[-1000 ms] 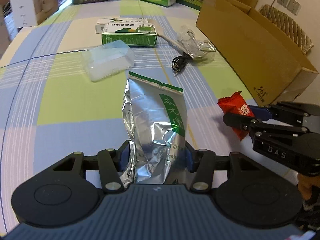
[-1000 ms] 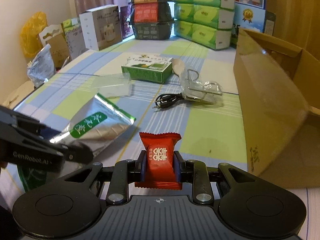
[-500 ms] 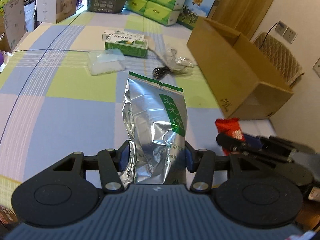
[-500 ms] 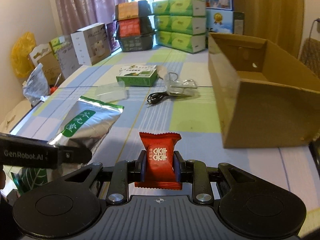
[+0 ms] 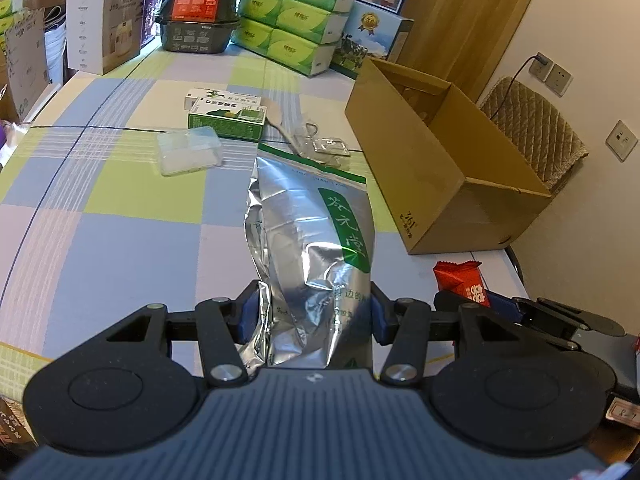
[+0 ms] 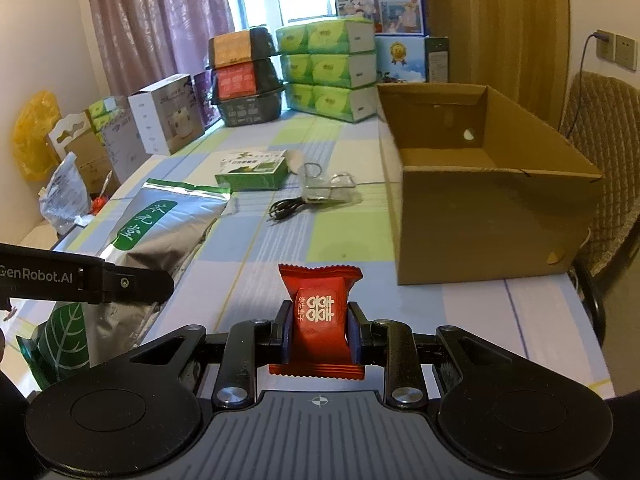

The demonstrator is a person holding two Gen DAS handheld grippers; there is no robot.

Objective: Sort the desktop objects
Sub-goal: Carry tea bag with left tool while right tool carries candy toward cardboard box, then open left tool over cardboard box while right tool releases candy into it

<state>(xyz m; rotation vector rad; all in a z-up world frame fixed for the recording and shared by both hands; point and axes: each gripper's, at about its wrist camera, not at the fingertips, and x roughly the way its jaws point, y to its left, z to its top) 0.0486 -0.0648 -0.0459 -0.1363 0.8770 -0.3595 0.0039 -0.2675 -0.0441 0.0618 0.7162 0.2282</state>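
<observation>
My left gripper [image 5: 310,316] is shut on a silver foil pouch with a green label [image 5: 312,232], held up above the checked tablecloth; the same silver pouch [image 6: 160,228] shows at the left of the right wrist view. A red candy packet [image 6: 318,314] is clamped upright in my right gripper [image 6: 318,334], and that red packet [image 5: 462,282] appears low right in the left wrist view. An open cardboard box [image 6: 480,184] stands on the table's right side, ahead of the right gripper, and the box [image 5: 440,160] is right of the pouch.
On the cloth lie a green carton [image 5: 226,118], a clear plastic case [image 5: 188,152], a wooden spoon [image 5: 276,114], a clear bag with a metal ring [image 6: 326,186] and a black cable [image 6: 286,208]. Tissue packs and boxes [image 6: 328,68] line the far edge. A padded chair [image 6: 604,160] stands beyond the right table edge.
Both grippers have risen and pulled back from the table with their loads still held; the box interior now shows from above and the table objects look farther away.
</observation>
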